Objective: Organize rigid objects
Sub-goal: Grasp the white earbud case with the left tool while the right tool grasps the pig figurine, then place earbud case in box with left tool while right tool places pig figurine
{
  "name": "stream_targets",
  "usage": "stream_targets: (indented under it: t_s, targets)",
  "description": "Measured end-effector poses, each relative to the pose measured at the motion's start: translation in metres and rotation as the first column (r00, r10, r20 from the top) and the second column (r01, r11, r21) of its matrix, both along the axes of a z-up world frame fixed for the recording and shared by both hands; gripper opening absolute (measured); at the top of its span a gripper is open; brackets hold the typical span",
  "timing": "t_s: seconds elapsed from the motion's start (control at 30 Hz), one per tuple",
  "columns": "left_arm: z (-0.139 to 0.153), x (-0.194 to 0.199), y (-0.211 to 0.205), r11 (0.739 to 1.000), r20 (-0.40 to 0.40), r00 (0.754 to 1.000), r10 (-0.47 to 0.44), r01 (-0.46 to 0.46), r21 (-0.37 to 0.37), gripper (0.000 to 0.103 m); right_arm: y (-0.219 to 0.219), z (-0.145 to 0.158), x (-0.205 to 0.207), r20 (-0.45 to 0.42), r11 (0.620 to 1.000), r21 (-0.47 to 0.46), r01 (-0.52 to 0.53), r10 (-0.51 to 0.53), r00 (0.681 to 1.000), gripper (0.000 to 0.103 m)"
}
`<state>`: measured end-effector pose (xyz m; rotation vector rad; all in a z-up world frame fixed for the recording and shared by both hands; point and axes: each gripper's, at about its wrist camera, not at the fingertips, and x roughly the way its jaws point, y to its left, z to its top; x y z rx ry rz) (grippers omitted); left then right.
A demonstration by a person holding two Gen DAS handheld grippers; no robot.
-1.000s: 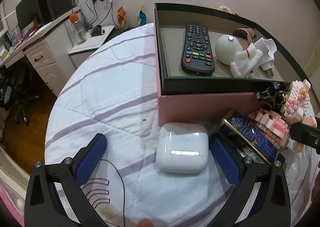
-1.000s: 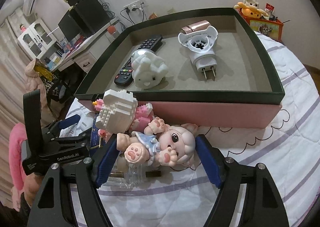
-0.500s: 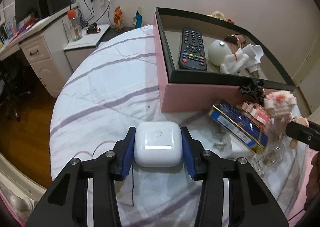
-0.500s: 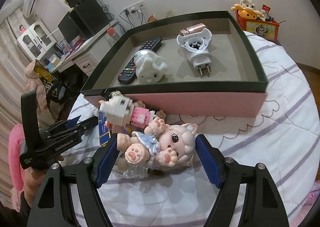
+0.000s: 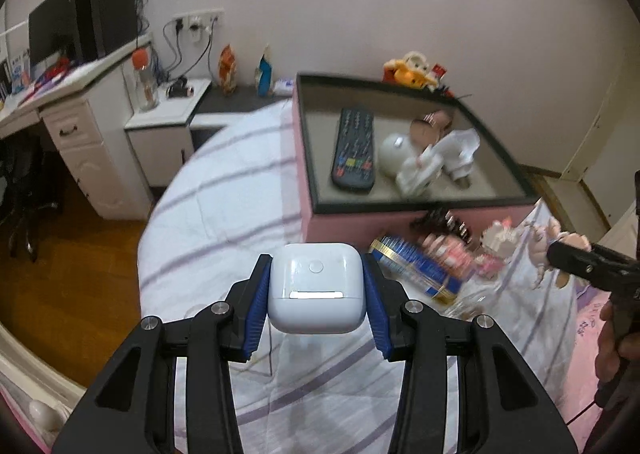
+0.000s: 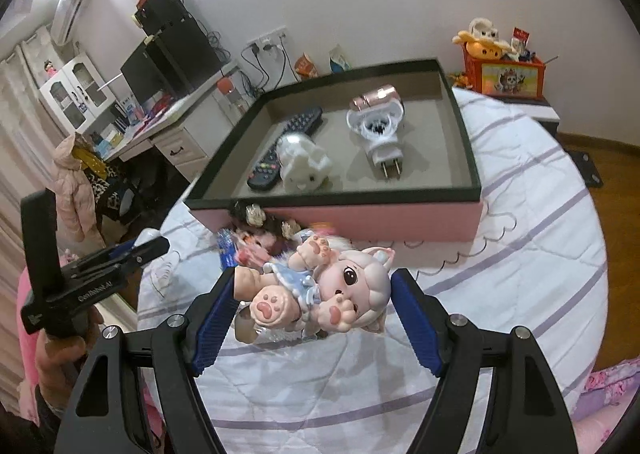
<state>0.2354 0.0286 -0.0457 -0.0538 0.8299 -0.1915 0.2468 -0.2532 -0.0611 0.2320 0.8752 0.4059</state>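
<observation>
Left gripper (image 5: 316, 300): both blue pads (image 5: 256, 308) press flat against the sides of the white earbud case (image 5: 316, 290), which hangs clear of the striped bedspread (image 5: 224, 190). The grip sits on the case's two broad flanks, probably because the rounded, glossy shell would slip out of a corner hold.

Right gripper (image 6: 316, 300): the jaws stand fairly wide with the sheep doll (image 6: 320, 286) lying sideways between them. The left pad (image 6: 212, 318) touches the doll's leg; the right pad sits just beside the woolly head, and contact there cannot be confirmed. The doll appears raised off the bedspread, so it is judged held across its length, head to foot, the only span that fills the opening.

Pink tray (image 6: 360, 220), dark-rimmed, lies ahead of both grippers on the bed. It already holds the remote (image 5: 354, 148), a white figure (image 6: 304, 162) and a white plug adapter (image 6: 378, 134), grouped toward one half; the near right floor is bare and seems the likely spot for both carried items.

Still loose beside the tray's near wall: a blue box (image 5: 416, 266) and a pink brick toy (image 5: 452, 252), blurred.
</observation>
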Motion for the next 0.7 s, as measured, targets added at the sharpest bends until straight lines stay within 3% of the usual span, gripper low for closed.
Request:
stream_targets:
  t_s: [0.37, 0.53, 0.7]
  targets:
    - [0.064, 0.046, -0.035, 0.996, 0.110, 0.990, -0.089, 0.090, 0.001, 0.044, -0.007, 0.056, 0.042, 0.123, 0.999, -0.048, 0.018, -0.012, 0.992, 0.077]
    - [0.063, 0.077, -0.054, 0.993, 0.089, 0.989, -0.117, 0.119, -0.017, 0.044, -0.009, 0.051, 0.073, 0.091, 0.996, -0.075, 0.040, -0.033, 0.995, 0.077]
    - [0.041, 0.102, -0.070, 0.993, 0.029, 0.993, -0.115, 0.115, -0.016, 0.044, -0.005, 0.030, 0.093, 0.034, 0.992, -0.117, 0.040, -0.036, 0.999, 0.077]
